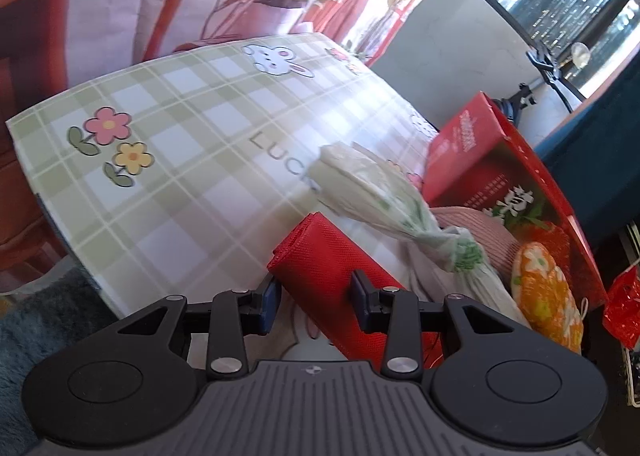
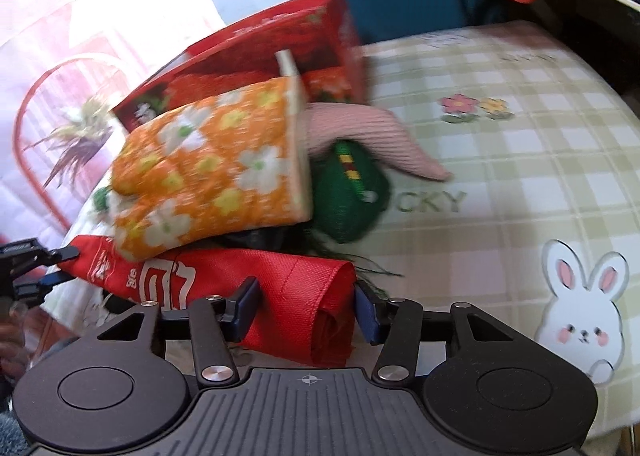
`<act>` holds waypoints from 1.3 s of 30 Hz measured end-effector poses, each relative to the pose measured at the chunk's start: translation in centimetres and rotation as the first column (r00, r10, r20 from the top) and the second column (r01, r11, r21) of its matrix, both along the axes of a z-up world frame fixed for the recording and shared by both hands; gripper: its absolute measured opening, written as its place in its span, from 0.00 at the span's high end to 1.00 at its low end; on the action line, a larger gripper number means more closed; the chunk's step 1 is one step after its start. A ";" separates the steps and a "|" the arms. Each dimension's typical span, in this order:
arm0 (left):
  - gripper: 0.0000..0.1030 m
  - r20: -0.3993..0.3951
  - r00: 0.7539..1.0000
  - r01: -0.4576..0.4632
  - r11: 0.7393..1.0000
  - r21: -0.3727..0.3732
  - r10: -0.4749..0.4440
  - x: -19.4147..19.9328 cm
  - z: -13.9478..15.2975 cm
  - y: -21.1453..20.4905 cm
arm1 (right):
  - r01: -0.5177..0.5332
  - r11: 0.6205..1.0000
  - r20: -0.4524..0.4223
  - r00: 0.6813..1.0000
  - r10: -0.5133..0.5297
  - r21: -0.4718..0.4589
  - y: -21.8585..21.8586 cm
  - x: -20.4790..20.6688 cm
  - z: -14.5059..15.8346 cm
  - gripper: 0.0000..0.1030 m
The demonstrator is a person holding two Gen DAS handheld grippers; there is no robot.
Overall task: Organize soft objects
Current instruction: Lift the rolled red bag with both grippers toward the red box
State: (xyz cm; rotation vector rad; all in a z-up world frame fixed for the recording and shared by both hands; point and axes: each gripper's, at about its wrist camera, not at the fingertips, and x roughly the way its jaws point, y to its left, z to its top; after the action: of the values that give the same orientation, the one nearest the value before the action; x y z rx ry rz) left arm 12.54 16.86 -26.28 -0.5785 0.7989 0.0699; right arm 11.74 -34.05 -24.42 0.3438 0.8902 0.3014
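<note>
Our left gripper is clamped on one end of a folded red bag, its pads pressing the fabric from both sides. Our right gripper is clamped on the other, rolled end of the same bag. The bag stretches between the two grippers over a green checked table, at the near edge of a heap of soft things.

Beyond the bag lies an orange flowered mitt, resting partly on the bag. Behind it are a pink knit, a green knit and an open red box.

We judge the main risk to be the mitt: lifting the bag could tip it off the table or drag the heap along. The slick fabric could also slip from either grip if the grippers pull apart.

The left view alone shows a knotted white plastic bag lying across the heap, and bare table to the left. The right view alone shows the green knit, the print on the bag, and the left gripper's fingertips at the far end.
</note>
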 end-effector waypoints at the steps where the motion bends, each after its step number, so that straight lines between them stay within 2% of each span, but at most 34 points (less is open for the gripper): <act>1: 0.65 0.005 1.000 0.001 1.000 0.010 -0.001 -0.1 0.1 0.1 | -0.012 1.000 0.014 1.000 0.012 -0.005 0.3 0.1 0.4 0.57; 5: 0.68 0.034 0.999 0.014 0.998 0.057 -0.016 -0.4 1.0 0.1 | -0.046 0.998 0.082 0.995 0.049 -0.040 1.2 0.0 2.6 0.61; 10: 0.68 0.038 0.999 0.025 1.000 0.015 -0.026 -0.5 0.9 0.0 | -0.034 0.998 0.168 0.985 0.044 -0.059 0.9 -0.5 5.2 0.63; 15: 0.68 0.087 0.996 0.026 1.000 -0.004 -0.026 -0.6 1.9 -0.3 | -0.051 0.992 0.278 0.957 0.083 -0.119 1.3 -0.9 9.0 0.63; 20: 0.68 0.190 0.982 0.024 1.000 -0.017 -0.020 -1.1 4.7 -0.3 | -0.058 0.989 0.382 0.918 0.107 -0.138 1.3 -0.8 13.3 0.64; 24: 0.68 0.280 0.960 0.026 0.999 -0.024 -0.019 -0.8 7.6 -0.3 | -0.063 0.985 0.456 0.880 0.130 -0.159 1.3 -0.5 16.6 0.64; 30: 0.68 0.369 0.928 0.067 0.997 -0.031 -0.051 2.5 11.7 -1.6 | -0.048 0.984 0.535 0.834 0.133 -0.169 0.4 1.4 21.3 0.64; 33: 0.68 0.384 0.921 0.085 0.996 -0.027 -0.068 5.0 12.5 -2.4 | -0.044 0.986 0.555 0.822 0.127 -0.161 -0.5 3.6 22.7 0.64; 35: 0.68 0.368 0.926 0.097 0.995 -0.014 -0.085 6.8 12.6 -3.1 | -0.043 0.986 0.560 0.818 0.127 -0.161 -1.0 5.3 22.9 0.64; 37: 0.68 0.358 0.929 0.094 0.996 0.008 -0.091 8.1 12.4 -3.7 | -0.036 0.986 0.560 0.819 0.124 -0.165 -1.1 6.9 22.5 0.64; 39: 0.68 0.337 0.938 0.080 0.996 0.024 -0.084 8.9 12.0 -4.0 | -0.033 0.988 0.542 0.833 0.111 -0.152 -1.2 8.2 21.4 0.64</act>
State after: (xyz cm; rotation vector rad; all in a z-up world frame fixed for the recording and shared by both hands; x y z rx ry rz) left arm 21.46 12.83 -14.33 -0.5288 0.4868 -0.1005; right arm 19.93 -35.30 -3.06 0.0812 0.3483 0.3829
